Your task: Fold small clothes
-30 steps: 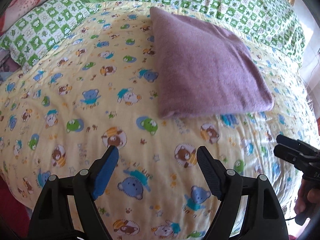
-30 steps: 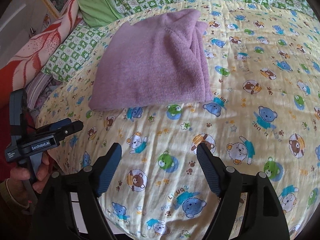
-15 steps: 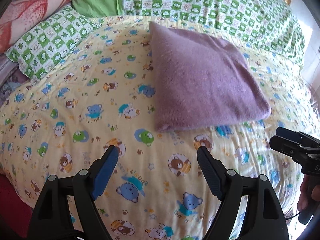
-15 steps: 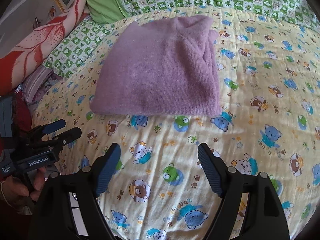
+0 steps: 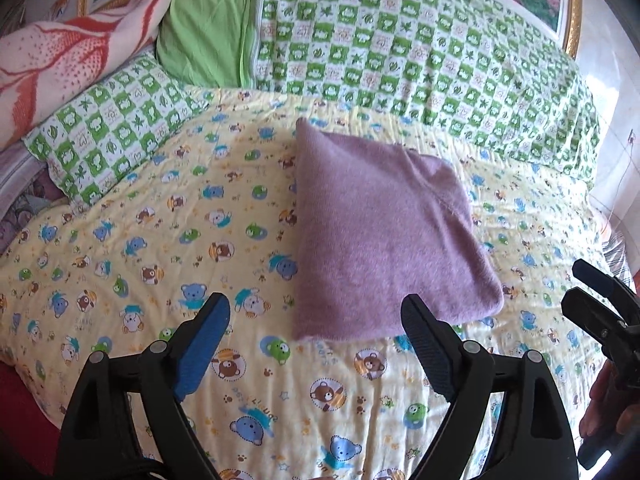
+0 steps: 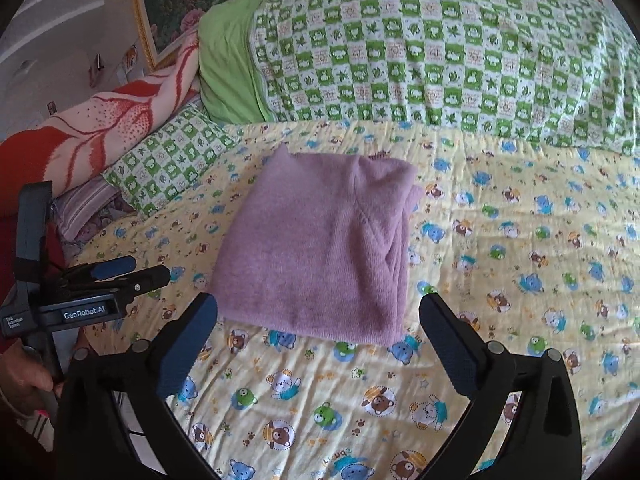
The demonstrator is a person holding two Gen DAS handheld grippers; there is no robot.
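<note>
A purple knitted garment (image 5: 380,236) lies folded into a flat square on the yellow cartoon-print bedspread (image 5: 160,240); it also shows in the right wrist view (image 6: 324,252). My left gripper (image 5: 316,320) is open and empty, held above the bedspread just short of the garment's near edge. My right gripper (image 6: 318,320) is open and empty, also just short of the near edge. Each gripper shows in the other's view, the right one (image 5: 592,296) at the far right, the left one (image 6: 120,272) at the far left.
A green checkered quilt (image 5: 420,48) and a green pillow (image 5: 204,20) lie along the back. A small checkered pillow (image 5: 108,120) and a red-and-white blanket (image 5: 60,60) are at the left. The bed edge (image 6: 120,360) drops off near the left.
Both grippers have pulled back and risen away from the folded garment, so more of the bed and the pillows shows. The garment has not moved. Both stay open.
</note>
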